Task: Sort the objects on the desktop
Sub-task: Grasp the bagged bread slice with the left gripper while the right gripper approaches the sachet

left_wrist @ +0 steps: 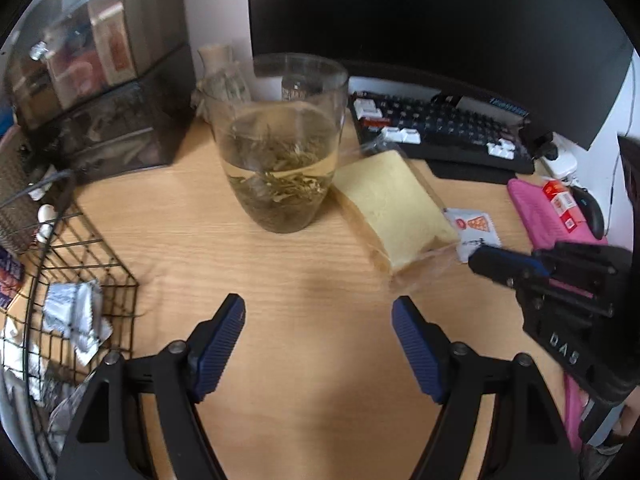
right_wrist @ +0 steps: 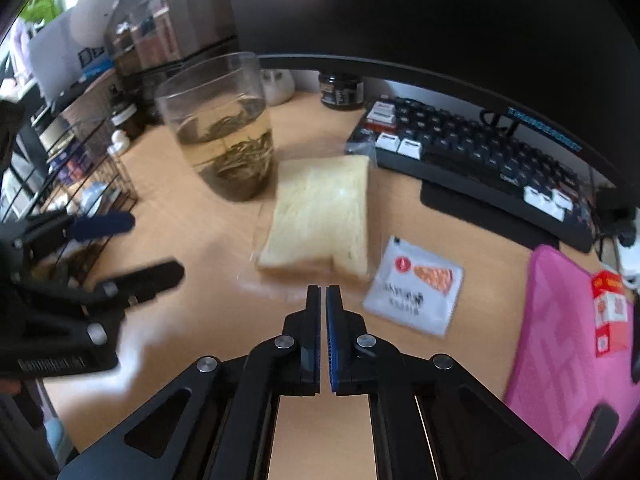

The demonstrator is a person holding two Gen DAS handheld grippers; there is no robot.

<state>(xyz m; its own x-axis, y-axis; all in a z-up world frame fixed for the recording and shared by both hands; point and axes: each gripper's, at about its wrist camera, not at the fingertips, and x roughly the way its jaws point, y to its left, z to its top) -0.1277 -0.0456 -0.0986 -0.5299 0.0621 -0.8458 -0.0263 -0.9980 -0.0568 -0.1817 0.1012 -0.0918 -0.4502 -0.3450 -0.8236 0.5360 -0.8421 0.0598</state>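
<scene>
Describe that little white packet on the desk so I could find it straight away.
Start at the dark keyboard below the monitor and come toward yourself across the wooden desk. The white sachet lies flat between the bagged slice of bread and the pink mat. It is the only small, flat white square there, printed with red-orange pictures.

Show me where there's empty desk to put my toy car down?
The biggest bare wood lies in front of the glass of tea, between the wire basket and the bagged bread, under the open left tongs. It's crowded to the right: sauce packet, pink mat and keyboard sit close together.
</scene>
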